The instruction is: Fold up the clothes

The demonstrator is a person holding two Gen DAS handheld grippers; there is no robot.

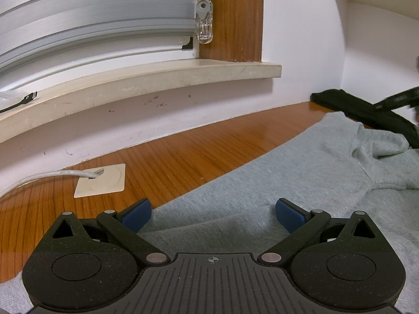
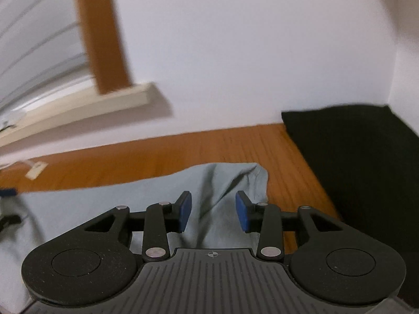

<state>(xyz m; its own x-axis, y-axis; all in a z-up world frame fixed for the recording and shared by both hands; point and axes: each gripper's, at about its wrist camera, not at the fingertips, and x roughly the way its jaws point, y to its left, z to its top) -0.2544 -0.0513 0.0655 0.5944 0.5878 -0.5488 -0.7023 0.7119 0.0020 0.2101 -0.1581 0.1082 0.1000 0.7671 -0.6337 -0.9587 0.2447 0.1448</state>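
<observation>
Nearest you, the left gripper (image 1: 212,213) hangs just over the grey hoodie (image 1: 275,183), jaws wide and empty, with a low ridge of fabric lying between the blue pads (image 1: 137,213). The right gripper (image 2: 213,213) has its jaws part-way apart, a raised fold of the same garment standing between them — the pads do not appear to press on it, so treat it as not held.

The hoodie lies spread on the wooden surface (image 1: 183,157), its bulk to the near right in the left wrist view, its hood (image 1: 371,157) bunched farther off. Expect soft, thick fleece: floppy, no stiffness, moderately heavy for cloth, so it will sag and drag rather than slide. It is not fragile, and the knit should give the pads good friction. Pinch a doubled edge or that standing fold — a single flat layer is hard to catch.

Farther right lies a dark cloth (image 2: 353,157) against the wall; far left, a white floor outlet plate (image 1: 100,180) with its cable, and beyond it the windowsill (image 1: 157,83).
</observation>
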